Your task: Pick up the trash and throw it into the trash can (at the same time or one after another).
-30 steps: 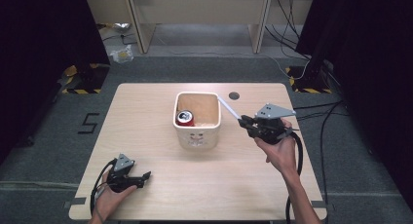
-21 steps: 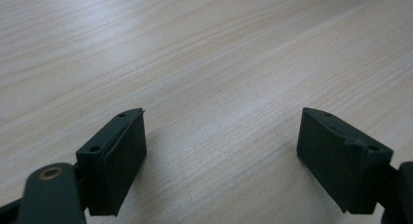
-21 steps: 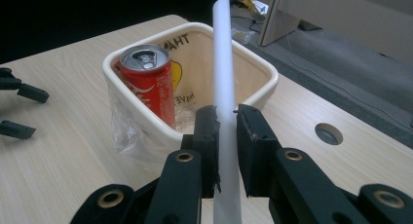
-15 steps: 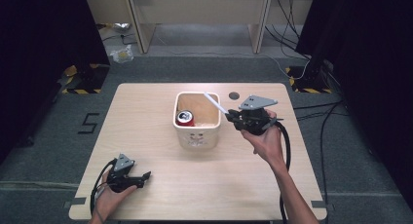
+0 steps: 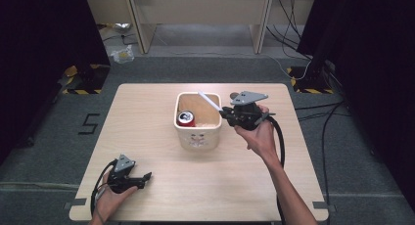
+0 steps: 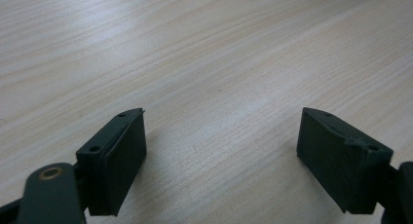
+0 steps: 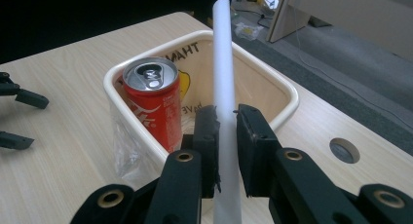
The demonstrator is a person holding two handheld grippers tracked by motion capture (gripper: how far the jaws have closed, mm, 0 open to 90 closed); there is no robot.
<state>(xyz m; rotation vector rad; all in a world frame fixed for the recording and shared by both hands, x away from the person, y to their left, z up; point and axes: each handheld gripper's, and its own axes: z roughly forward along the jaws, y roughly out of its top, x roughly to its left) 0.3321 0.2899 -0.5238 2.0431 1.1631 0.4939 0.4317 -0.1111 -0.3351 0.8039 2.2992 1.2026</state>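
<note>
Left gripper [image 5: 131, 178] rests low at the near left of the table [image 5: 147, 112], jaws spread wide, nothing between them. Right gripper [image 7: 226, 136] is clamped on a white straw [image 7: 223, 63], pinched low on its shaft, free end slanting over the cream bin [image 5: 197, 137]. Straw looks light, thin-walled, likely smooth and easily crushed; a grip low down leaves a long tip to aim. Red soda can [image 7: 152, 100] stands upright inside the bin, tab opening up. Cable hole [image 7: 344, 150] lies in the tabletop beyond the bin.
</note>
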